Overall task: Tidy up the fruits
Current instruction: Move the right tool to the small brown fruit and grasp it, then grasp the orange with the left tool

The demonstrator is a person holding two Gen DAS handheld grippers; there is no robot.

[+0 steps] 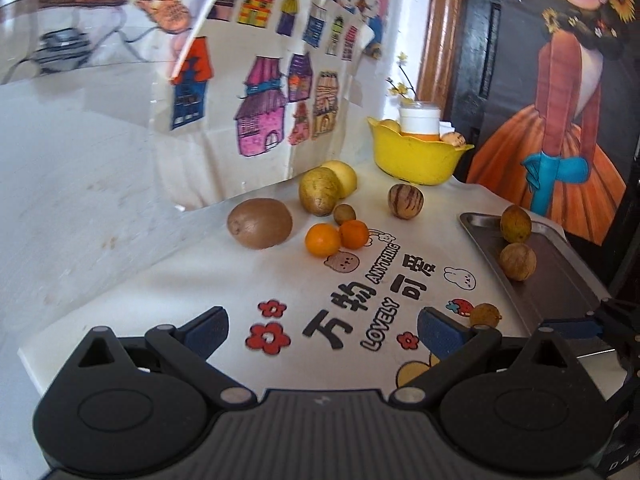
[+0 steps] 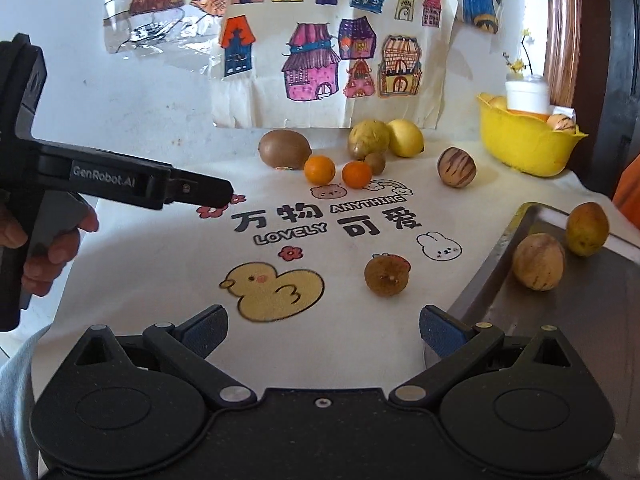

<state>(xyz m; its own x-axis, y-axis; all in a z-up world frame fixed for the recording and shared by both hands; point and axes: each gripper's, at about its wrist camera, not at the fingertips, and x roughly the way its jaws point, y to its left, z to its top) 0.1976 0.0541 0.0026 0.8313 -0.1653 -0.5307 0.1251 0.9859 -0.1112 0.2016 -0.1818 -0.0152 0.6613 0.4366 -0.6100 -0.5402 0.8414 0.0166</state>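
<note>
Fruits lie on a white printed cloth: a kiwi [image 2: 284,149], two small oranges [image 2: 319,169] [image 2: 357,174], a potato-like fruit [image 2: 368,139], a lemon [image 2: 405,138], a striped melon [image 2: 456,167] and a small brown longan [image 2: 386,274]. A metal tray [image 2: 560,320] at right holds two fruits [image 2: 538,261] [image 2: 586,229]. My right gripper [image 2: 322,334] is open and empty, just short of the longan. My left gripper [image 1: 322,334] is open and empty above the cloth; it also shows in the right wrist view [image 2: 208,194] at left.
A yellow bowl [image 2: 524,144] with a white-capped jar and fruit stands at the back right. A drawing of houses [image 2: 320,52] hangs on the wall behind the fruits. The table edge [image 1: 120,280] runs along the left.
</note>
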